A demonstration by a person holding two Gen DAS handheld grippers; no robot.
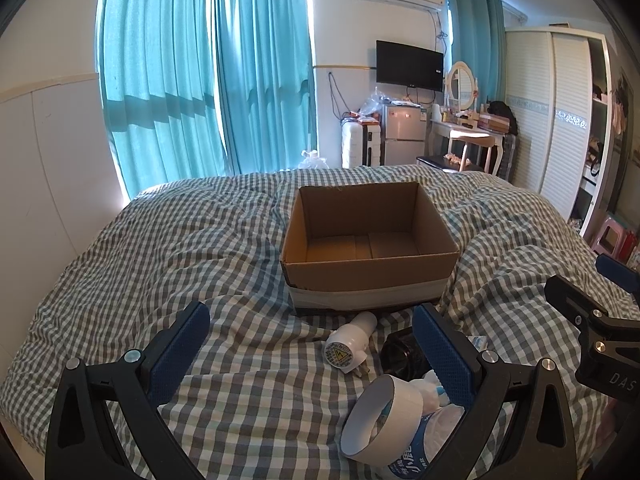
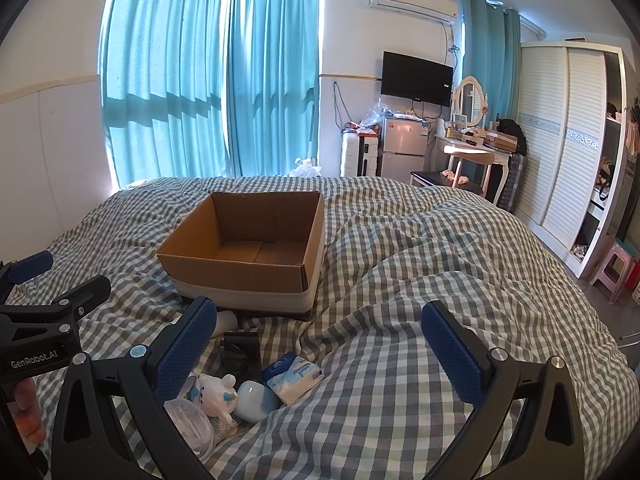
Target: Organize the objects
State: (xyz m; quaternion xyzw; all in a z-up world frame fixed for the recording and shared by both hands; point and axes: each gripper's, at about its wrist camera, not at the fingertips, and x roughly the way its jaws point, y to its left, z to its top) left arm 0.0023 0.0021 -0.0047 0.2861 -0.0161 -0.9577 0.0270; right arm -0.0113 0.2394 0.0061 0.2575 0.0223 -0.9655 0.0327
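The cardboard box (image 1: 370, 236) sits open on the checked bedcover (image 1: 160, 248), straight ahead of my left gripper (image 1: 312, 344) and beyond its fingertips; from my right gripper (image 2: 320, 340) it lies ahead and to the left. I can see nothing inside it.

Just short of the box, between my left gripper's fingers, lies a white plug adapter (image 1: 348, 342) on its side. Nearer to me a roll of white tape (image 1: 380, 416) leans by the right finger, with a blue-labelled plastic packet (image 1: 424, 440) under it and a black object (image 1: 398, 354) partly behind that finger.

By my right gripper's left finger I see a small white plush toy (image 2: 214, 394), a pale blue case (image 2: 256, 400), a tissue pack (image 2: 292, 376) and a dark box (image 2: 240, 350).

Both grippers tilt downward toward the bed, side by side, each one's jaws spread wide and holding nothing. My fingers (image 2: 26, 412) show at the left gripper's handle.
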